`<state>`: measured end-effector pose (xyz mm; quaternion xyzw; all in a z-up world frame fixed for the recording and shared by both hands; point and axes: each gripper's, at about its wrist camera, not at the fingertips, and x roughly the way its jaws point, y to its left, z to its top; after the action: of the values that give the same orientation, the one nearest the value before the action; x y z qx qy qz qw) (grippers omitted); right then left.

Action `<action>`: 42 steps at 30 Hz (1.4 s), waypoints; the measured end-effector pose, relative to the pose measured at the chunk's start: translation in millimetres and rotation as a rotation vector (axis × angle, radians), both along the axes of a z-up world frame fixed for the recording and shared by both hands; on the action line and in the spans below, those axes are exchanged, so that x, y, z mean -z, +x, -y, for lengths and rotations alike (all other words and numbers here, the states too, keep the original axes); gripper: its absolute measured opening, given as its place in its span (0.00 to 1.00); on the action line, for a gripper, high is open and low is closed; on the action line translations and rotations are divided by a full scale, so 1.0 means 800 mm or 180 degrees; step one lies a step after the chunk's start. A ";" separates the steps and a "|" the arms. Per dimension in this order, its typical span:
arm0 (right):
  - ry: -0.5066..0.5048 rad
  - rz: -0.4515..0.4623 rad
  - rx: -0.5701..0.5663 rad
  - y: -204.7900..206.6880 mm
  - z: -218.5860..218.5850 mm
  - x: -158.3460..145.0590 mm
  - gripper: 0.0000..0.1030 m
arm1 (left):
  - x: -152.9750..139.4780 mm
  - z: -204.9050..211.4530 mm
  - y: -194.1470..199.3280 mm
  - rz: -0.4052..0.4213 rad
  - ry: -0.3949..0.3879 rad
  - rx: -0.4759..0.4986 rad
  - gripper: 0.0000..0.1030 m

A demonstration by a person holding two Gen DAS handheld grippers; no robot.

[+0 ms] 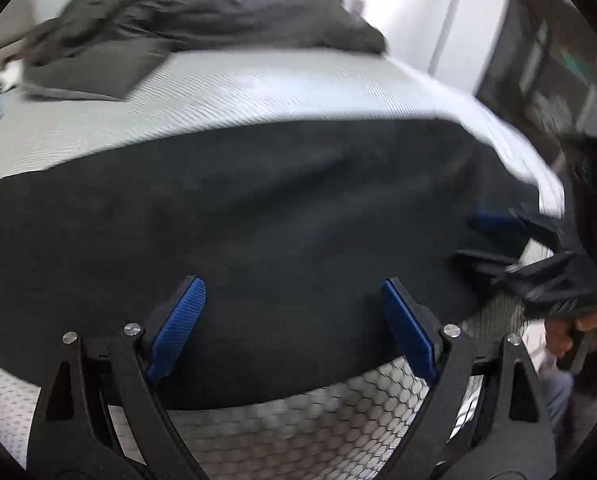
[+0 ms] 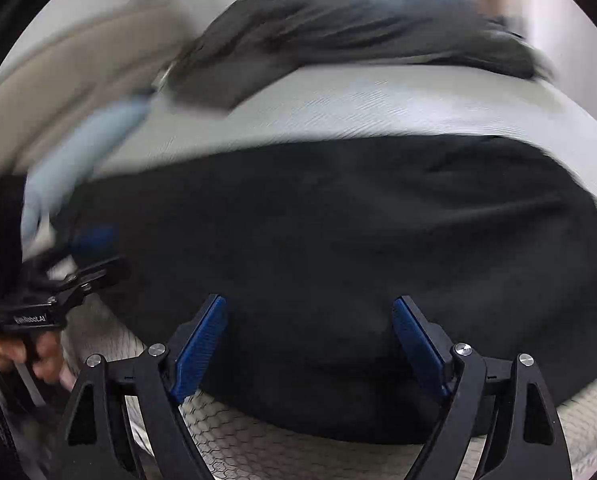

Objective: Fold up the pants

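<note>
Pants (image 1: 258,208): black garment lying flat across the near part of the bed, its near edge running close to the mattress edge; shallow creases across the cloth.
Bed surface (image 1: 258,92): grey-white textured mattress cover; a honeycomb weave shows on the strip below the pants.
Left gripper (image 1: 294,320): jaws spread wide, blue pads (image 1: 178,328) over the near edge of the pants, nothing gripped between them.
Right gripper (image 2: 310,344): jaws spread wide, blue pads (image 2: 200,348) above the near part of the pants, no cloth pinched; the other view shows it blurred at the garment's right end.
Hands: one hand (image 1: 586,328) on the right gripper's handle, another hand (image 2: 22,352) on the left gripper's.
Dark grey clothing pile (image 1: 202,16): heaped at the far side of the bed, well apart from the pants.
Light blue fabric (image 2: 86,148): at the left side of the bed, blurred.
</note>
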<state>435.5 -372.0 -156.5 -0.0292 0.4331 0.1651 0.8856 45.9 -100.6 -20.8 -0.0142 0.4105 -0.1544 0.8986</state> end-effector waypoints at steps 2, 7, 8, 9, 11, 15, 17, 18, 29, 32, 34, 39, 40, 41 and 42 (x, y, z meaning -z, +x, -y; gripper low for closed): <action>-0.0265 0.0025 -0.0098 0.001 -0.017 0.018 0.84 | 0.014 0.010 0.003 -0.0060 0.0215 0.0074 0.86; -0.0524 0.0148 0.0167 -0.007 0.048 0.019 0.84 | 0.019 -0.007 -0.002 -0.0058 0.0223 0.0109 0.86; -0.0646 0.0178 0.0373 -0.008 0.072 0.020 0.84 | 0.020 -0.011 -0.003 -0.0063 0.0212 0.0097 0.86; -0.0755 0.0199 0.0680 -0.009 0.107 0.020 0.84 | 0.020 -0.015 -0.003 -0.0070 0.0210 0.0095 0.86; -0.0842 0.0205 0.1329 -0.008 0.175 0.020 0.84 | 0.024 -0.020 -0.005 -0.0071 0.0208 0.0098 0.87; -0.0461 0.0252 0.1447 -0.012 0.198 0.000 0.83 | 0.011 -0.025 -0.002 -0.0094 0.0150 -0.0020 0.86; -0.0380 0.0367 0.1251 -0.015 0.174 -0.016 0.83 | -0.007 -0.023 0.003 -0.0022 -0.0012 -0.0059 0.86; -0.0277 0.0388 0.1133 -0.030 0.150 -0.023 0.84 | -0.014 -0.019 0.007 0.0000 -0.0075 -0.0053 0.86; -0.0581 0.0069 0.0124 0.008 0.023 0.007 0.84 | 0.014 -0.021 0.047 -0.0284 0.0191 -0.0014 0.86; -0.1073 0.0240 0.0825 0.005 0.098 0.006 0.84 | 0.018 -0.077 0.037 -0.0288 0.0253 -0.0277 0.86; -0.1462 0.0351 0.1311 -0.004 0.156 -0.002 0.84 | 0.017 -0.107 0.030 -0.0271 0.0292 -0.0427 0.86; -0.0865 0.0297 0.1619 -0.023 0.219 -0.021 0.84 | 0.011 -0.143 0.018 -0.0330 0.0299 -0.0680 0.86; -0.0875 0.0329 0.1609 -0.034 0.215 -0.027 0.84 | 0.005 -0.140 0.018 -0.0356 0.0266 -0.0714 0.86; -0.0826 0.0369 0.1517 -0.022 0.193 -0.041 0.84 | -0.002 -0.132 0.019 -0.0324 0.0208 -0.0682 0.86; -0.0733 0.0389 0.1366 -0.016 0.173 -0.049 0.84 | -0.008 -0.123 0.023 -0.0280 0.0146 -0.0601 0.86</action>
<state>422.4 -510.3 -117.1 -0.0472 0.3910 -0.0791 0.9158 64.0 -2.1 -14.5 -0.0389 0.4498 -0.0587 0.8904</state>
